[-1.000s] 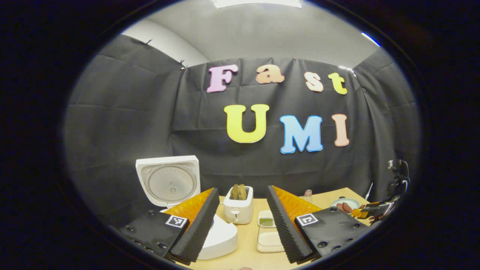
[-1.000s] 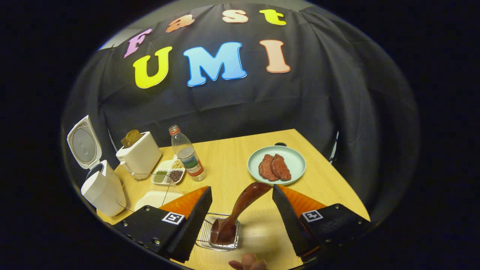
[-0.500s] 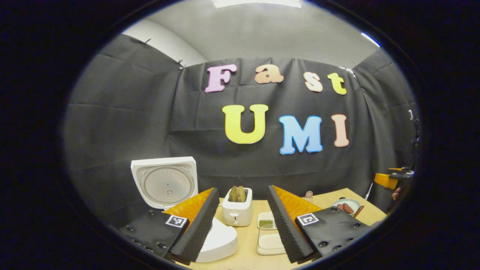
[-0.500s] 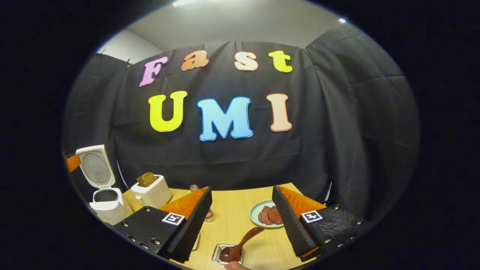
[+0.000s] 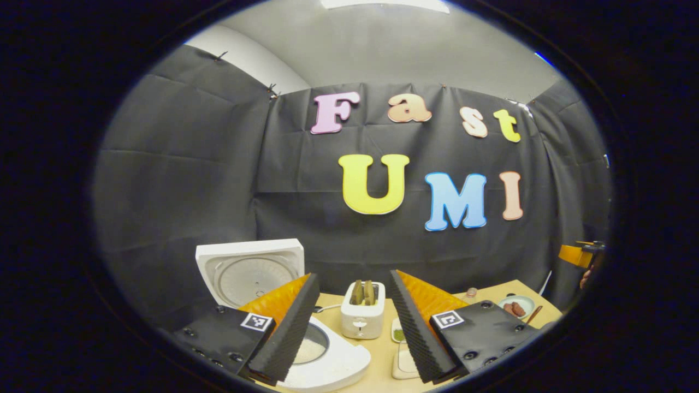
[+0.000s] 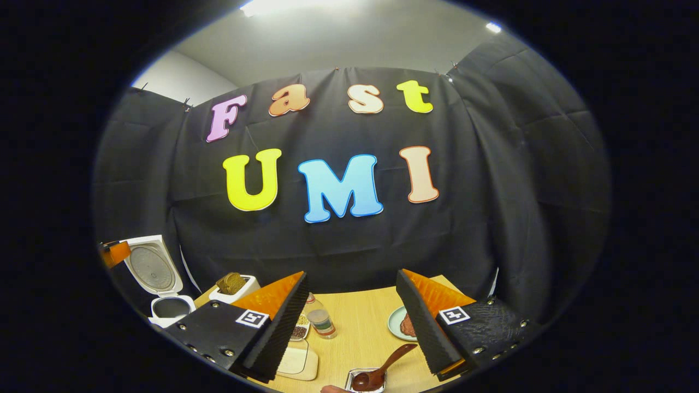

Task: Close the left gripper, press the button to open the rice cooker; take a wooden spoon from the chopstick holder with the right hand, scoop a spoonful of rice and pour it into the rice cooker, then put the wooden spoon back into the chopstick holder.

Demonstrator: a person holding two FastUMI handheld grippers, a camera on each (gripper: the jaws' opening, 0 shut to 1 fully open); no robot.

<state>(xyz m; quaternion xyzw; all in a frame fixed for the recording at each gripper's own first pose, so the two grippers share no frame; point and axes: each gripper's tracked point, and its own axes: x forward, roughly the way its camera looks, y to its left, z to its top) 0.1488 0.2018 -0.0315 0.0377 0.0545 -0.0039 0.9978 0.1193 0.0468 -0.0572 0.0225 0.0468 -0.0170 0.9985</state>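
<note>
The white rice cooker (image 5: 333,363) stands open below my left gripper (image 5: 353,274), its lid (image 5: 248,270) upright and pale rice showing in the pot (image 5: 309,350). That gripper is open and holds nothing. The cooker (image 6: 166,308) also appears at the far left in the right gripper view. The wooden spoon (image 6: 382,368) rests bowl-down in the wire chopstick holder (image 6: 365,380), low between the fingers of my right gripper (image 6: 351,273). This gripper is open, well above the spoon and not touching it. A fingertip (image 6: 330,388) shows beside the holder.
A white toaster (image 5: 362,317) with bread stands behind the cooker. A divided tray (image 6: 297,357) of grains, a small bottle (image 6: 321,319) and a plate (image 6: 396,323) of meat sit on the wooden table (image 6: 360,322). The other gripper (image 5: 573,255) hangs at the far right.
My right gripper has risen and tilted up, away from the holder, leaving the spoon in it. My left gripper has moved forward over the cooker, so the pot's inside now shows.
</note>
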